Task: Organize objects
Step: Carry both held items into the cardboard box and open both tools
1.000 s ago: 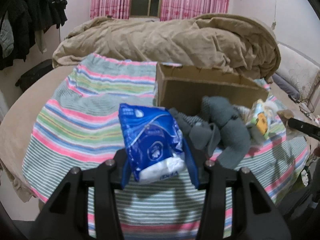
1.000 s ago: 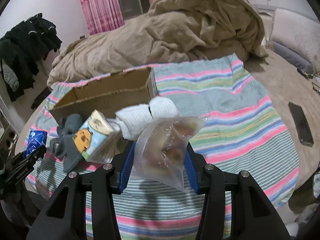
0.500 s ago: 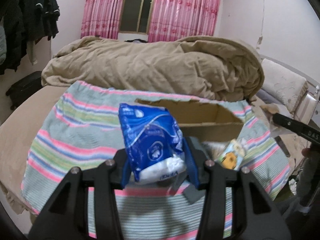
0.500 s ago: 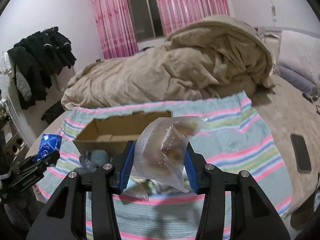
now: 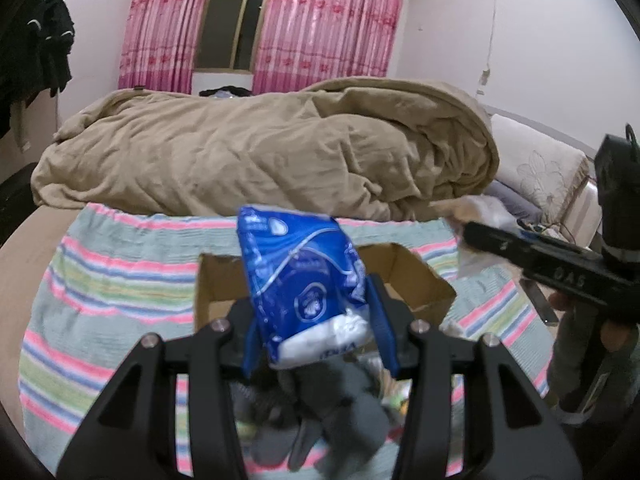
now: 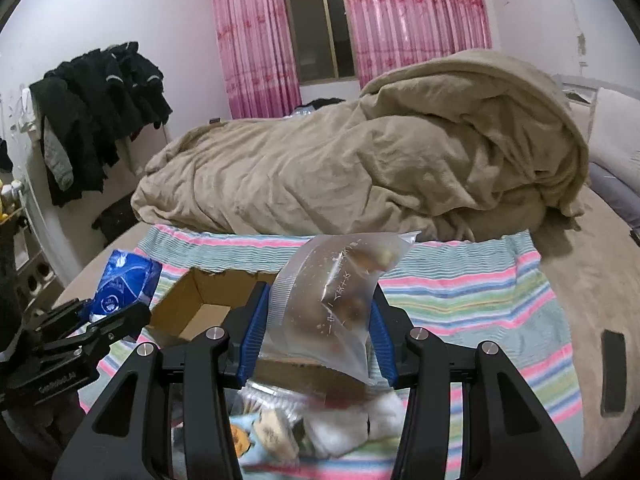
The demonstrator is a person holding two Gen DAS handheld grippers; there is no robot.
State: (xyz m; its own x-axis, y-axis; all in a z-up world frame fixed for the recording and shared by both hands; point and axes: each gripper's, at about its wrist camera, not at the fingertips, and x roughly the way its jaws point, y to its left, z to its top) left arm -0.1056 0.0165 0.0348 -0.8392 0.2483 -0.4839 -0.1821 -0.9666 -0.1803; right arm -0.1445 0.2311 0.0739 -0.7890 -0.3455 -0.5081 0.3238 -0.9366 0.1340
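Observation:
My left gripper [image 5: 314,328] is shut on a blue and white tissue pack [image 5: 302,280] and holds it in the air in front of an open cardboard box [image 5: 216,280] on the striped blanket. My right gripper [image 6: 316,332] is shut on a clear plastic bag of brown snacks [image 6: 336,296], held above the same box [image 6: 188,312]. The left gripper with the blue pack also shows in the right wrist view [image 6: 116,292]. Grey socks [image 5: 344,420] lie below the left gripper. White socks [image 6: 360,420] and a small printed packet [image 6: 264,436] lie below the right one.
A striped blanket [image 5: 112,280] covers the bed, with a bunched tan duvet [image 5: 260,152] behind it. Dark clothes [image 6: 96,108] hang at the left wall. A black phone [image 6: 614,372] lies on the bed at the right. Pink curtains [image 6: 384,16] frame a window.
Both grippers have risen and tilted up with their loads. The box now sits lower in both views and the loose items have dropped to the bottom edge.

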